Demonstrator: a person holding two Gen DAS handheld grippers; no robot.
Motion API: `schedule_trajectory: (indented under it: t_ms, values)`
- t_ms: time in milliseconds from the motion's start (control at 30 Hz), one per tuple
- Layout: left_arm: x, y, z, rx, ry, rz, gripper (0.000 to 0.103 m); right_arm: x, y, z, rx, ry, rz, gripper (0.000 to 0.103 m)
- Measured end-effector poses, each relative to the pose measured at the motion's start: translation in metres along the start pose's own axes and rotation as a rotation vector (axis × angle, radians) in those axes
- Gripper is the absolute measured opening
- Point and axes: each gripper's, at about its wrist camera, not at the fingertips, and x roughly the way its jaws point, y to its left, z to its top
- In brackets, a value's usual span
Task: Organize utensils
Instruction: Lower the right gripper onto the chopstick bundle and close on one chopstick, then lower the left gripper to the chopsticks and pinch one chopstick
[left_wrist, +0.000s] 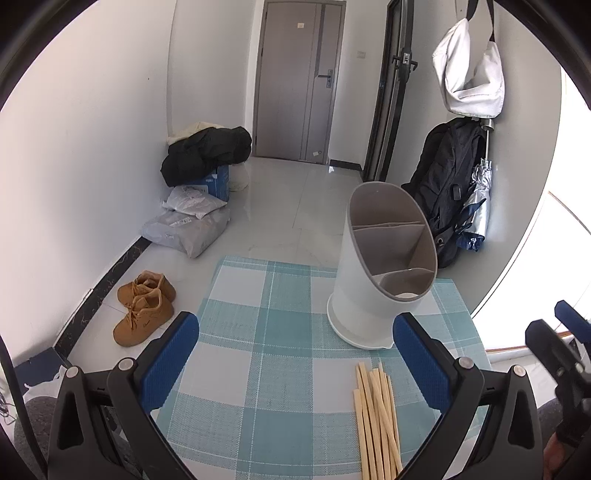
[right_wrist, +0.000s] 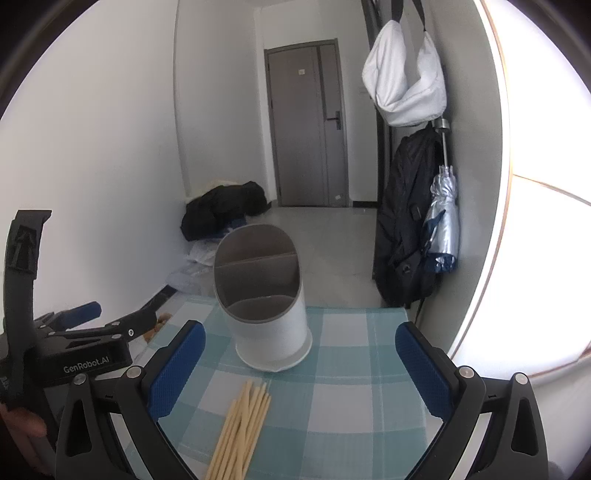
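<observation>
A white utensil holder (left_wrist: 373, 273) with a grey divided interior stands on the blue checked placemat (left_wrist: 266, 354); it also shows in the right wrist view (right_wrist: 266, 314). A bundle of pale wooden chopsticks (left_wrist: 376, 421) lies on the mat in front of it, and shows in the right wrist view (right_wrist: 243, 428) too. My left gripper (left_wrist: 295, 354) is open and empty, to the left of the chopsticks. My right gripper (right_wrist: 299, 362) is open and empty, with the chopsticks near its left finger.
Brown shoes (left_wrist: 144, 306), grey parcels (left_wrist: 188, 225) and a black coat on a box (left_wrist: 207, 151) lie on the floor at left. A black backpack (left_wrist: 447, 192), a folded umbrella (left_wrist: 480, 199) and a white bag (left_wrist: 469, 74) hang at right. A grey door (left_wrist: 295, 81) is behind.
</observation>
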Motion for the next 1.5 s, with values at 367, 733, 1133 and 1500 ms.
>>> schedule_trajectory:
  t_ms: [367, 733, 1133, 1500]
  values:
    - [0.028, 0.044, -0.003, -0.105, 0.086, 0.050, 0.102, 0.086, 0.033, -0.031, -0.128, 0.340, 0.098, 0.078]
    - [0.046, 0.063, 0.001, -0.175, 0.131, 0.058, 0.102, 0.146, 0.065, -0.070, -0.252, 0.539, 0.089, 0.049]
    - [0.055, 0.067, -0.002, -0.203, 0.179, 0.024, 0.102, 0.146, 0.051, -0.077, -0.194, 0.548, 0.112, 0.004]
    - [0.069, 0.041, -0.022, -0.098, 0.315, -0.041, 0.102, 0.130, -0.011, -0.048, 0.141, 0.432, 0.203, 0.004]
